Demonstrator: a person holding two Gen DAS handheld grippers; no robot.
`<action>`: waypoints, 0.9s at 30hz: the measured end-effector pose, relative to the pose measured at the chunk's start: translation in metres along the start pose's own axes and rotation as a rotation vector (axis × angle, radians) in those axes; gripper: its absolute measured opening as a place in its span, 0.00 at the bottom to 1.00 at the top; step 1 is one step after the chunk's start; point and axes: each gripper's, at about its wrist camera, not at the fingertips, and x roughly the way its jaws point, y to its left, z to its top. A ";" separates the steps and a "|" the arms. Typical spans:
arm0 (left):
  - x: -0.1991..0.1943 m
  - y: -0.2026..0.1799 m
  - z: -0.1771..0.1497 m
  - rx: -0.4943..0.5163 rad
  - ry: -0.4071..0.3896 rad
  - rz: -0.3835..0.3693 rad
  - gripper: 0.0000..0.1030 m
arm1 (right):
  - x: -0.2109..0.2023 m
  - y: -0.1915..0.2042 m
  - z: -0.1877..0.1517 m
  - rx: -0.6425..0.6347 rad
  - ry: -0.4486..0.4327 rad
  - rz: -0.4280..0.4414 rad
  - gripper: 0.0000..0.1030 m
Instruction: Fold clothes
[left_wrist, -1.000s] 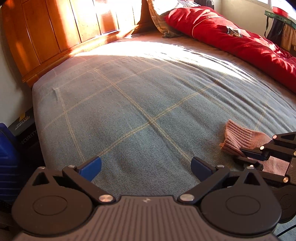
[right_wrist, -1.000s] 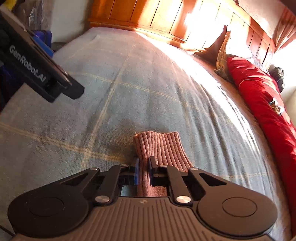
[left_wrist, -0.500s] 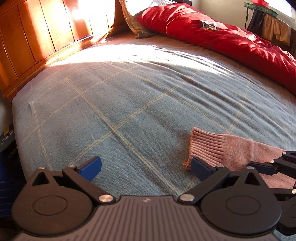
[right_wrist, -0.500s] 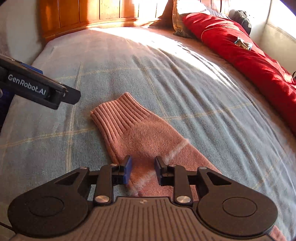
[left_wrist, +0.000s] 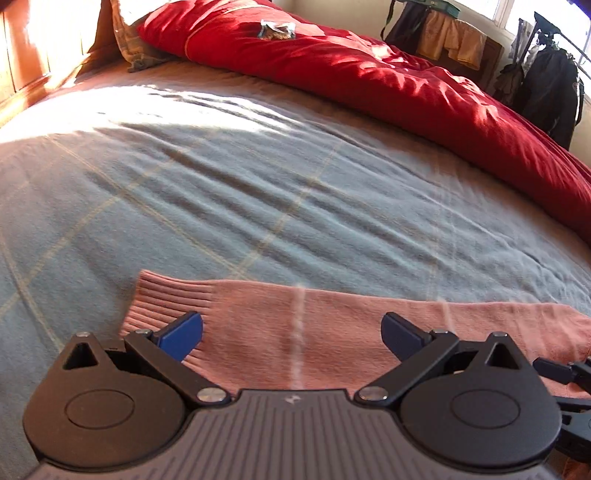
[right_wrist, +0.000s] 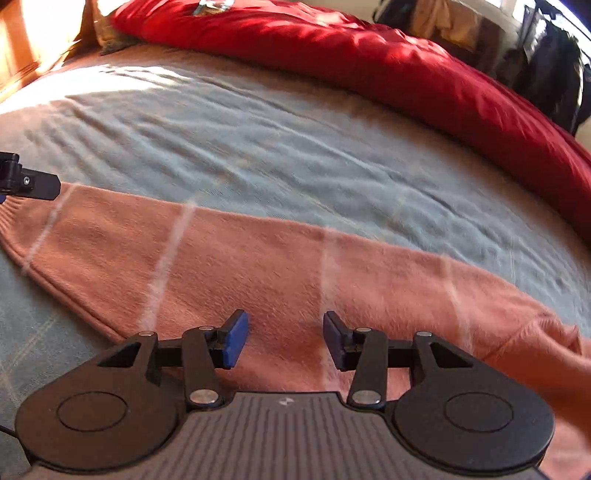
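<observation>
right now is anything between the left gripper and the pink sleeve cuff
Nothing visible. The left gripper hangs open directly over the pink sweater sleeve, its ribbed cuff beside the left finger, with only bare blanket around.

The pink knit sleeve with thin pale stripes (left_wrist: 295, 321) lies flat across the near part of the grey-blue checked blanket (left_wrist: 258, 177). Behind that, the rumpled red duvet (left_wrist: 406, 85) runs along the blanket's far edge, dark hanging clothes (left_wrist: 546, 88) beyond it.
</observation>
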 end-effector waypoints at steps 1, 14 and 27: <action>0.007 -0.012 -0.002 0.007 0.016 -0.027 0.99 | 0.001 -0.004 -0.004 0.019 -0.008 0.035 0.57; -0.011 -0.135 -0.025 0.198 0.098 -0.063 0.99 | -0.090 -0.096 -0.063 0.095 -0.075 0.227 0.67; -0.058 -0.301 -0.067 0.466 0.080 -0.329 0.99 | -0.181 -0.231 -0.154 0.234 -0.072 -0.125 0.69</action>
